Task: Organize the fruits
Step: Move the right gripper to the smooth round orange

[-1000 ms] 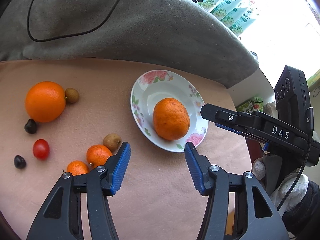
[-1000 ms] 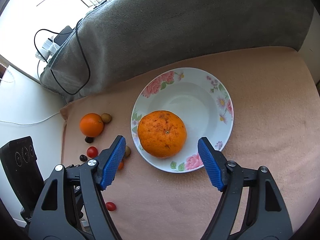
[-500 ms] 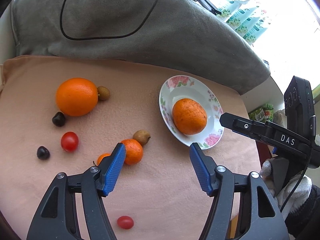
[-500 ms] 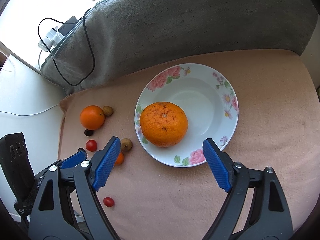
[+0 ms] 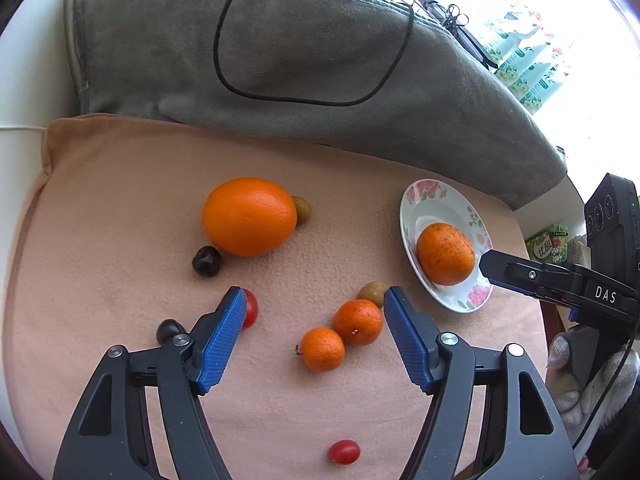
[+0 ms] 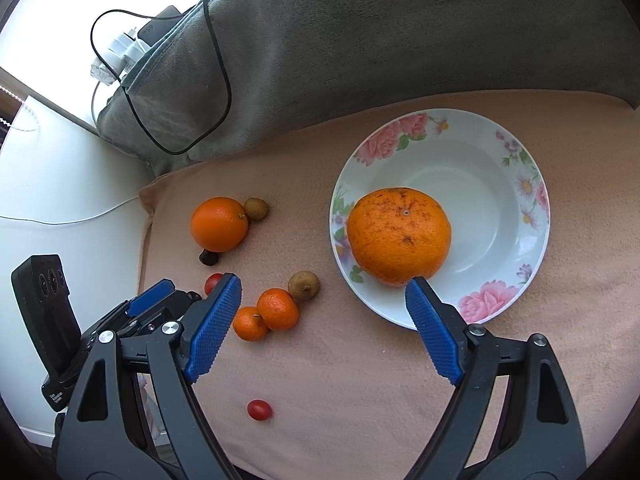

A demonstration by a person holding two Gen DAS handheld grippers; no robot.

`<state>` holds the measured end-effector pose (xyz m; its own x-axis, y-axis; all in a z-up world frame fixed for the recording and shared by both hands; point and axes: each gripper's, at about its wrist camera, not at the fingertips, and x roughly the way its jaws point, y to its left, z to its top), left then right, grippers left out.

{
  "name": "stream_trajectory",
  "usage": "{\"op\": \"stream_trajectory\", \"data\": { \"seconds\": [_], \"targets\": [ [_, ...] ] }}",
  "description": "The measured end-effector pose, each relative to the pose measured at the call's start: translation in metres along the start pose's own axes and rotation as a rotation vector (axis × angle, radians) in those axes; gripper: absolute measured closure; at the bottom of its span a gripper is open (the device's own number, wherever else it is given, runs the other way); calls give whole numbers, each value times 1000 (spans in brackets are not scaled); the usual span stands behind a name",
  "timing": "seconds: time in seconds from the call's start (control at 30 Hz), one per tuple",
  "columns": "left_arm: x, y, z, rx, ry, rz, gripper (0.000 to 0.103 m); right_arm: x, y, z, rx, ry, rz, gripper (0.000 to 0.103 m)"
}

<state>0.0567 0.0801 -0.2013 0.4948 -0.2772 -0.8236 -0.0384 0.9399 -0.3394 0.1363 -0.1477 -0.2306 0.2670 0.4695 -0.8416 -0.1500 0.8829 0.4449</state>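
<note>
A floral plate (image 6: pixel 516 184) (image 5: pixel 416 204) holds one large rough orange (image 6: pixel 398 236) (image 5: pixel 445 253). A smooth big orange (image 5: pixel 249 216) (image 6: pixel 219 224) lies on the peach cloth with a longan (image 5: pixel 301 209) beside it. Two small mandarins (image 5: pixel 357 321) (image 5: pixel 322 349) (image 6: pixel 277 308) lie together, a longan (image 6: pixel 303 285) touching them. My left gripper (image 5: pixel 312 320) is open and empty, above the mandarins. My right gripper (image 6: pixel 322 306) is open and empty, near the plate's front rim.
Cherry tomatoes (image 5: pixel 344 451) (image 5: pixel 250 313) and dark fruits (image 5: pixel 206 261) (image 5: pixel 170 330) lie scattered on the cloth. A grey blanket (image 5: pixel 320 60) with a black cable bounds the back. The cloth edge (image 6: pixel 146 216) drops off at the left.
My left gripper has swung left and back from the plate to the loose fruits. My right gripper has drawn back and left from the plate.
</note>
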Motion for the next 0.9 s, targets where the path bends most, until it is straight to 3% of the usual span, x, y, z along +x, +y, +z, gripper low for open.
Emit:
{"op": "stream_trajectory", "data": {
  "seconds": [0.4, 0.73, 0.9],
  "targets": [
    [8, 42, 24, 67, -21, 27, 32, 40, 39, 11, 7, 22, 34, 16],
    [20, 55, 29, 123, -10, -21, 32, 68, 49, 24, 50, 47, 66, 16],
    [28, 69, 29, 91, 2, -73, 32, 85, 56, 29, 78, 65, 90, 16]
  ]
}}
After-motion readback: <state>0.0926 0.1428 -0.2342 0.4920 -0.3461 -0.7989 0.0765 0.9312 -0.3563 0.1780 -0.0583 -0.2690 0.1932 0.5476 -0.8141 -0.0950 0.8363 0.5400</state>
